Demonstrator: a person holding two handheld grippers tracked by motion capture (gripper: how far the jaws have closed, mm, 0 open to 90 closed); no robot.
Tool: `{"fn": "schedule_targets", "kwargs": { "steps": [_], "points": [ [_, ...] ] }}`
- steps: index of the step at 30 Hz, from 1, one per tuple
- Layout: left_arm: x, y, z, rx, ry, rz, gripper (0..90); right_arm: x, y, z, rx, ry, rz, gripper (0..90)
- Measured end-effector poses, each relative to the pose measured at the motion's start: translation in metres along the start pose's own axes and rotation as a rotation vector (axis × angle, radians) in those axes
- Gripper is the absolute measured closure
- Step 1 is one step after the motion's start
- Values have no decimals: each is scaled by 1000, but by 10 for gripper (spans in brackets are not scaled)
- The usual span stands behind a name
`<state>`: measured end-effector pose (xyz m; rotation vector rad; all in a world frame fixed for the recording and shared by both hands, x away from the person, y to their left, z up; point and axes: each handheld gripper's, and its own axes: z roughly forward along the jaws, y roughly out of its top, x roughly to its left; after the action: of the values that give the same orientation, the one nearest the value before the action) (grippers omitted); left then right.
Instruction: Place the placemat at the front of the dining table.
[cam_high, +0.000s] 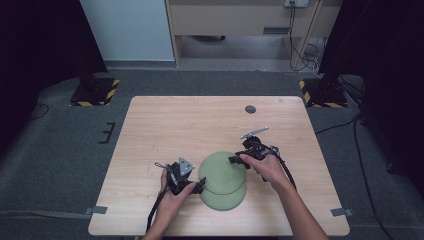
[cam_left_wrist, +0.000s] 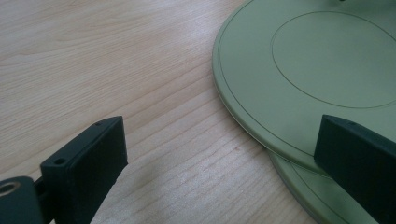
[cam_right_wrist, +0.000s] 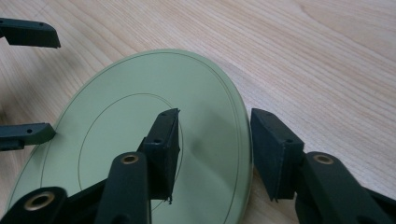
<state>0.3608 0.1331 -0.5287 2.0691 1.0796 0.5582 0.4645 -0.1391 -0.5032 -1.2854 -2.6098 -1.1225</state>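
Two pale green plates lie stacked on the wooden table (cam_high: 165, 125), the upper plate (cam_high: 220, 170) shifted back from the lower plate (cam_high: 227, 201). My left gripper (cam_high: 199, 186) stands open at the plates' left edge; in the left gripper view its jaws span bare table and the rim where the upper plate (cam_left_wrist: 327, 56) overlaps the lower plate (cam_left_wrist: 299, 182). My right gripper (cam_high: 235, 160) is open astride the upper plate's right rim. In the right gripper view (cam_right_wrist: 215, 135), one jaw hangs over the plate (cam_right_wrist: 116, 140), the other outside its edge, with a gap on both sides.
A small metal bar (cam_high: 254, 132) lies on the table behind my right hand. A dark round spot (cam_high: 250, 109) sits near the far edge. The plates rest close to the table's front edge. My left gripper (cam_right_wrist: 37, 84) faces the right one across the plate.
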Motion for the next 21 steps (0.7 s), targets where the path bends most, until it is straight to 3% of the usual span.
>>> {"fn": "schedule_targets", "kwargs": {
  "steps": [8, 21],
  "points": [
    [0, 0, 0, 0, 1, 0, 19, -2, 2, -6, -20, 8, 11, 644],
    [0, 0, 0, -1, 1, -1, 15, -1, 4, -13, -47, 39, 10, 707]
  ]
}}
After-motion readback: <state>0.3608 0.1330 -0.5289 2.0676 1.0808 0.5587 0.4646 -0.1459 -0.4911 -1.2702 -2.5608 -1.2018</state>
